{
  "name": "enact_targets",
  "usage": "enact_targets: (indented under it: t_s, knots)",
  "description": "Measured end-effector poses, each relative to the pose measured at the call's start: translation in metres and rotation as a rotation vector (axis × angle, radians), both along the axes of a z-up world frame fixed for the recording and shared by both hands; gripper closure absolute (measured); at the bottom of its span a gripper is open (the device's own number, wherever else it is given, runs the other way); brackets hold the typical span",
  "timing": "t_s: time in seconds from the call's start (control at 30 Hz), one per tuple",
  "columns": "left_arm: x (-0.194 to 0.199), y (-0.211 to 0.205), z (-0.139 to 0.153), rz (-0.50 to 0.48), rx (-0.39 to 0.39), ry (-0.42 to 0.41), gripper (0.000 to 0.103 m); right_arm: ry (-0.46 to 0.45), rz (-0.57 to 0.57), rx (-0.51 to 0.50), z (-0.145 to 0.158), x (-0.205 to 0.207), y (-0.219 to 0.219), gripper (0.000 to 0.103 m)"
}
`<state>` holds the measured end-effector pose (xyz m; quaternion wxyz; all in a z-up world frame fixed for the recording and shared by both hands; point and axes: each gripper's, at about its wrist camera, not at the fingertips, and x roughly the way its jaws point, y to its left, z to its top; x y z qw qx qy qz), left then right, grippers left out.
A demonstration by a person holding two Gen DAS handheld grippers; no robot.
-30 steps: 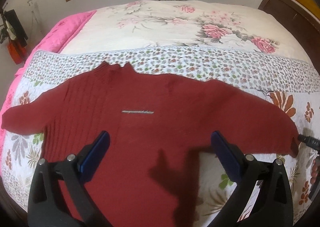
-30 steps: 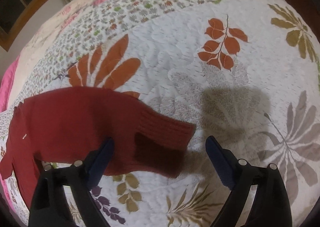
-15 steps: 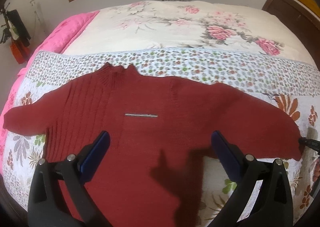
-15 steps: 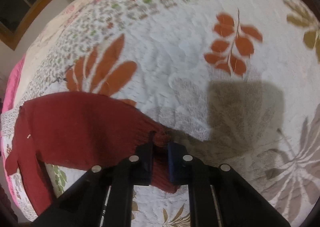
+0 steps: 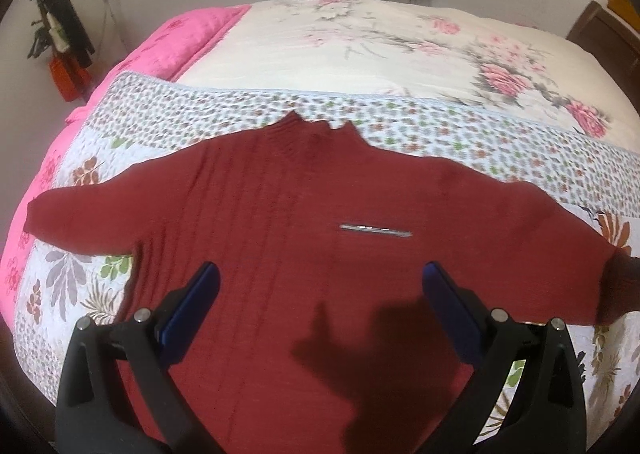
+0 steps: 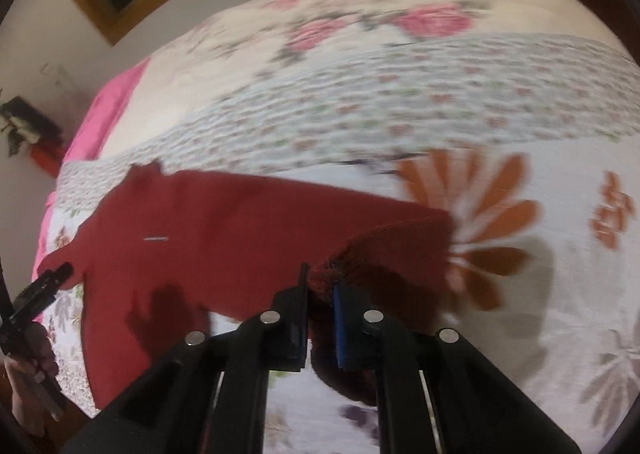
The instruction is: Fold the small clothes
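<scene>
Dark red sweater (image 5: 304,254) lies flat, front up, sleeves spread, on floral quilt (image 5: 460,133) covering bed. Right gripper (image 6: 320,286) jaws pinch right sleeve cuff (image 6: 400,250), raised slightly off quilt, likely to fold sleeve across body. Left gripper (image 5: 320,282) hovers over sweater's lower body, jaws spread, empty, probably ready to steady cloth.

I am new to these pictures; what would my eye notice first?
First the dark red sweater, spread flat with both sleeves out on the flowered quilt. Next, the right gripper, shut on the cuff of one sleeve and lifting it. The left gripper hangs open above the sweater's body.
</scene>
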<state>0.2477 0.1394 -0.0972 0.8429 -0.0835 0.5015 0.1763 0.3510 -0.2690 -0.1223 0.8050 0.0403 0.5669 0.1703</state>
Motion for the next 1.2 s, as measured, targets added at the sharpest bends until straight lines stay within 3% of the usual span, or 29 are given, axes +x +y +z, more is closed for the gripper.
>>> enact_targets:
  t_s: [0.07,0.2,0.43,0.53,0.67,0.8,0.93,1.03,1.2]
  knots:
    - [-0.005,0.013,-0.002,0.014,-0.004,0.005,0.003,0.006,0.03,-0.025,-0.007,0.005,0.033,0.093]
    - [-0.013,0.032,-0.006,0.033,0.002,0.011,0.003,0.038,0.075,0.019,-0.022,0.011,0.087,0.093]
    - [-0.017,0.048,-0.017,0.051,-0.006,0.029,0.003,0.076,0.121,0.003,-0.053,0.016,0.144,0.092]
    - [-0.013,0.043,-0.025,0.039,-0.013,0.044,0.003,0.128,0.141,0.049,-0.067,0.017,0.153,0.073]
    - [-0.008,0.031,-0.034,0.013,-0.027,0.058,0.003,0.099,0.143,0.159,-0.048,0.006,0.137,0.062]
    - [0.002,0.005,-0.043,-0.03,-0.078,0.06,0.003,0.042,0.079,0.112,-0.03,0.004,0.093,0.062]
    - [0.019,-0.038,-0.057,-0.108,-0.16,0.071,0.003,0.03,-0.017,0.035,-0.037,-0.001,0.042,0.061]
    - [0.036,-0.082,-0.071,-0.193,-0.199,0.075,0.003,0.04,-0.075,0.046,-0.043,-0.013,0.006,0.061]
    - [0.064,-0.133,-0.095,-0.272,-0.197,0.088,0.003,0.045,-0.098,0.026,-0.054,-0.034,-0.027,0.061]
